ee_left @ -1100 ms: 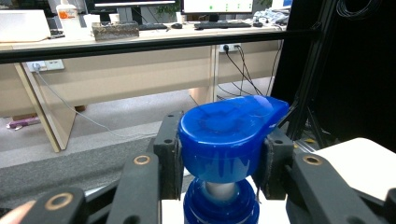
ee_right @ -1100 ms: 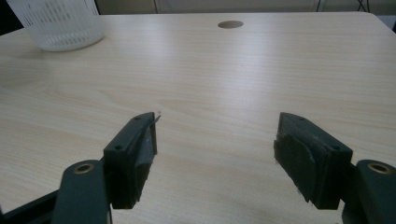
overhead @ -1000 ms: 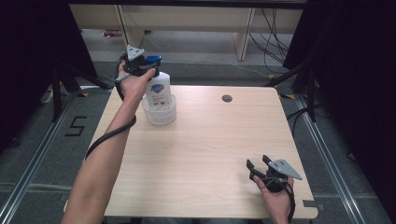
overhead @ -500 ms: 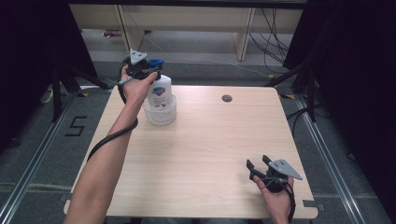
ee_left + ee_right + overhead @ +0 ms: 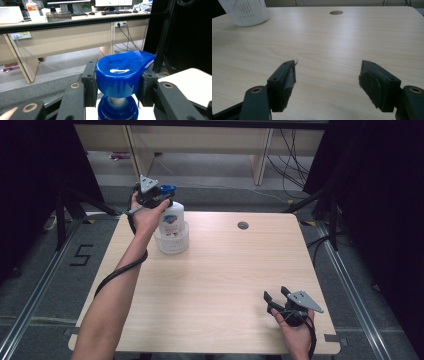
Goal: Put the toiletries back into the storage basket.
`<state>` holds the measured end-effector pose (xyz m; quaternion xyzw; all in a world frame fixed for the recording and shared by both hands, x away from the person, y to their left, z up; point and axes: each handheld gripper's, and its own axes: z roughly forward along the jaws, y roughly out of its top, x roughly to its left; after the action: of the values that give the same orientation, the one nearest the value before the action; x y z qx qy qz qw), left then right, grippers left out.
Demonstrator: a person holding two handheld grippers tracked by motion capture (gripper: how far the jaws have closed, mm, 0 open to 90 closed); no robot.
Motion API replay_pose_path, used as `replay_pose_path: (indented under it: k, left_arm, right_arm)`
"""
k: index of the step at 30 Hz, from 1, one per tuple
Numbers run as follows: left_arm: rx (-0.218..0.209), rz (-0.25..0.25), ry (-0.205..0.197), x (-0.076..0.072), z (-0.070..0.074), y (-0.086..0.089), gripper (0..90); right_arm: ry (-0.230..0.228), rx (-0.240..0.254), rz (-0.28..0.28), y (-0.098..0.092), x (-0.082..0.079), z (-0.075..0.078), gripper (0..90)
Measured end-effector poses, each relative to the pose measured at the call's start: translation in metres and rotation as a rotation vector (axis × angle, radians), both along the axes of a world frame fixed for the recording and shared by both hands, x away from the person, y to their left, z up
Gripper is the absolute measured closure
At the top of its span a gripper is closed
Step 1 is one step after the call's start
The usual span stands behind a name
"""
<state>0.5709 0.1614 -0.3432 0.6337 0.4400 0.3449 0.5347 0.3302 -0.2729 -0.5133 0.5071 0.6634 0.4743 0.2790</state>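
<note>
The left gripper (image 5: 117, 82) is clamped on the blue pump head (image 5: 123, 71) of the soap bottle (image 5: 171, 217), which stands in the white basket (image 5: 172, 241) at the desk's (image 5: 225, 285) far left. The right gripper (image 5: 327, 82), well apart from the basket, rests with jaws open and empty.

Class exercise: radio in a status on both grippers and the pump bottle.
Left gripper shut on blue pump head. Bottle stands in white basket. Right gripper open, empty. Table unobstructed.

A large numeral 5 (image 5: 81, 255) is showing in black on the grey floor left of my table (image 5: 225, 285). The bottle (image 5: 171, 220) I am gripping is wearing a blue and white label (image 5: 171, 218), its lettering too small to read.
</note>
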Motion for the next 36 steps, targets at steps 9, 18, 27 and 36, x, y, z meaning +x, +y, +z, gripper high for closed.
replay_pose_path:
  k: [9,18,27,36]
  left_arm:
    - [0.006,0.046,0.012,-0.003,-0.001,0.002,38.0]
    - [0.038,0.032,-0.002,-0.015,-0.003,0.002,23.3]
    - [0.037,0.037,-0.002,-0.036,-0.004,0.008,22.5]
    - [0.021,0.034,0.006,-0.063,-0.013,0.021,22.5]
  right_arm:
    - [-0.001,-0.021,-0.008,0.000,0.000,0.000,30.0]
    - [0.005,0.001,-0.021,0.003,-0.002,0.000,30.0]
    - [0.002,-0.013,-0.003,0.002,-0.001,0.000,30.0]
    - [-0.006,-0.013,-0.013,0.002,-0.001,0.000,30.1]
